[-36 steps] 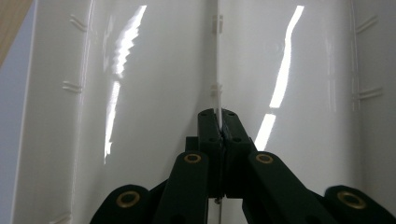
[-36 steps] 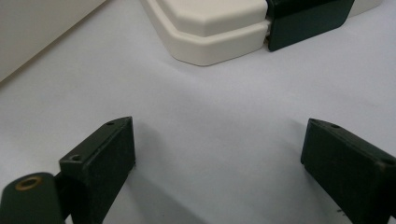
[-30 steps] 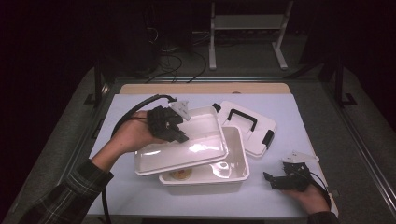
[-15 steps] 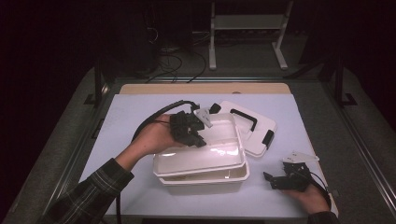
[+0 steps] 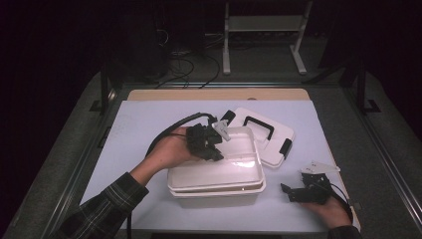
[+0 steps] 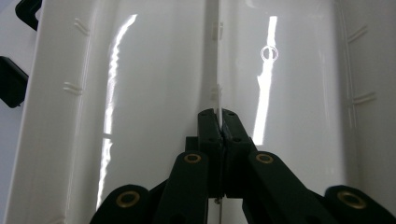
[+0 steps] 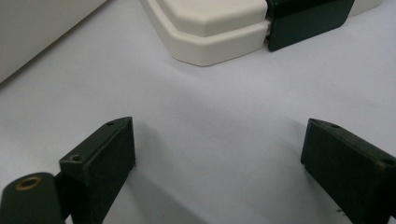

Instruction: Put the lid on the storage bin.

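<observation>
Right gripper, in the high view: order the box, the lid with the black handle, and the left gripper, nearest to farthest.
From the right gripper:
1. White box, just to its left, front centre.
2. Lid with the black handle, behind it, flat on the table.
3. Left gripper, farther left, shut on the white tray atop the box.

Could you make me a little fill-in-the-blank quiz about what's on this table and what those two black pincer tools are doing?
1. The left gripper has its jaws ____ on the thin centre rib of the white tray.
2. The white tray sits on top of the white ____.
3. The right gripper rests on the table with its jaws ____.
4. The white lid behind the tub has a handle coloured ____.

Missing words: shut; tub; open; black
</observation>
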{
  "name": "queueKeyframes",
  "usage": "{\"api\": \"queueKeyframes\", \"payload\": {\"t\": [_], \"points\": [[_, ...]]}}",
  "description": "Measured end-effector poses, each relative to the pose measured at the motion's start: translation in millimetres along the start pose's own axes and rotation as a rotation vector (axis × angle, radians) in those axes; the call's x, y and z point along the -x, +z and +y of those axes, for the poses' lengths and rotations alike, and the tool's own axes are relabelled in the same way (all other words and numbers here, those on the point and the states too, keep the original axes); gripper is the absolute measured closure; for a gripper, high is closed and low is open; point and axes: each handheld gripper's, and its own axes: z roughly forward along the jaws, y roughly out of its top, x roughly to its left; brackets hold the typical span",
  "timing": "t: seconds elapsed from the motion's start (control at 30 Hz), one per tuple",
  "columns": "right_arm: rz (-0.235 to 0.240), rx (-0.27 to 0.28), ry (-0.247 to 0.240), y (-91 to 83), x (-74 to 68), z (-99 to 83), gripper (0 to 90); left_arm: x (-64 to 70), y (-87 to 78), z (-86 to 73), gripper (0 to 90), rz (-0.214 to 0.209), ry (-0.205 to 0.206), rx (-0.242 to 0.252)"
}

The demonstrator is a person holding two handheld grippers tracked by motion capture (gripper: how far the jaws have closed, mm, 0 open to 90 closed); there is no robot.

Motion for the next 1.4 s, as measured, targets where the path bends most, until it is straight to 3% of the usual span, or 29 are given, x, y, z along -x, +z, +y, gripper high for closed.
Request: {"api": "queueKeyframes", "payload": {"t": [0.47, 0.83, 1.07, 1.23, 1.4], "points": [[0.0, 0.0, 0.0, 0.0, 0.0, 0.0, 9.4, 1.0, 14.6, -0.7, 88.5, -0.031, -0.005, -0.003], [0.0, 0.0, 0.0, 0.1, -0.1, 0.0, 9.3, 3.7, 20.6, -4.1, 87.2, -0.015, -0.002, -0.012], [-0.001, 0.0, 0.0, 0.1, -0.1, 0.0, 9.3, 3.9, 6.9, -7.6, 67.0, -0.013, -0.022, 0.028], [-0.007, -0.005, -0.007, 0.0, -0.8, 0.6, 9.3, 1.7, -6.6, -15.9, 48.6, -0.02, -0.068, 0.051], [-0.008, -0.003, -0.008, 0.1, -0.9, 0.5, 9.3, 0.7, -18.8, -30.9, 39.9, -0.005, -0.091, 0.053]]}}
